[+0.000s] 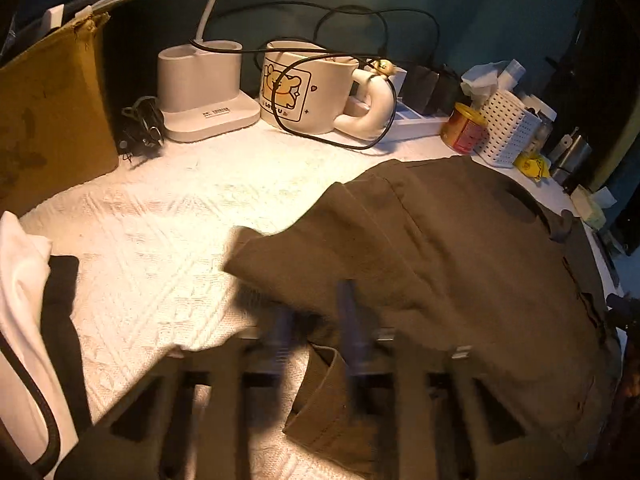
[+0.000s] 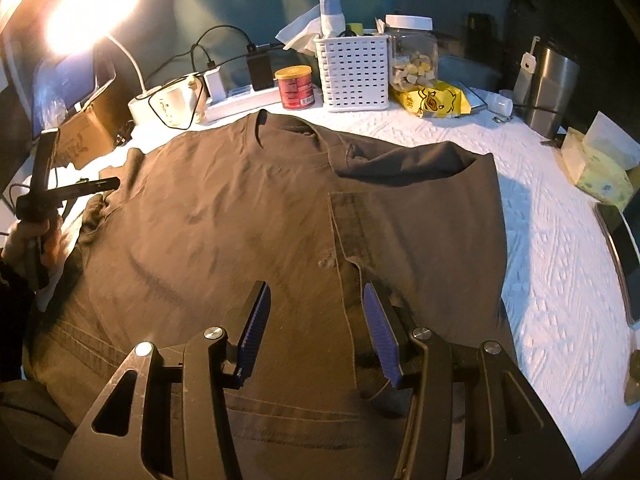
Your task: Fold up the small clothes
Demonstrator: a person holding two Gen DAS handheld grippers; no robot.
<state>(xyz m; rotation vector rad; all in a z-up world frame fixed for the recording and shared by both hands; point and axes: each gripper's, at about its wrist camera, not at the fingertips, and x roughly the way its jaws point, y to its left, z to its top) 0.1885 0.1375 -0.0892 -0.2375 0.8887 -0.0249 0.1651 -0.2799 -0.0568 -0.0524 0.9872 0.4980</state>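
1. The right tongs [image 2: 316,292] are spread and hover over the lower middle of the brown T-shirt [image 2: 224,216], with nothing between the pads.
2. The left tongs [image 1: 316,312] are pressed together at the shirt's sleeve hem near the bench's left edge. Blur hides whether they pinch cloth.
3. The shirt lies flat on the white-covered bench [image 2: 560,240], collar towards the back edge. The side nearer the right edge is already folded in, sleeve over chest.
4. The left side looks unfolded, and the bottom-to-collar folds remain, so I judge the task roughly a third done.
5. Along the back edge, the white perforated basket [image 2: 354,76] holds a bottle and tissue. The clear jar [image 2: 412,52] holds pale chunks.
6. The red tin [image 2: 295,87] is lidded, and the mug's [image 1: 304,92] inside is out of sight.
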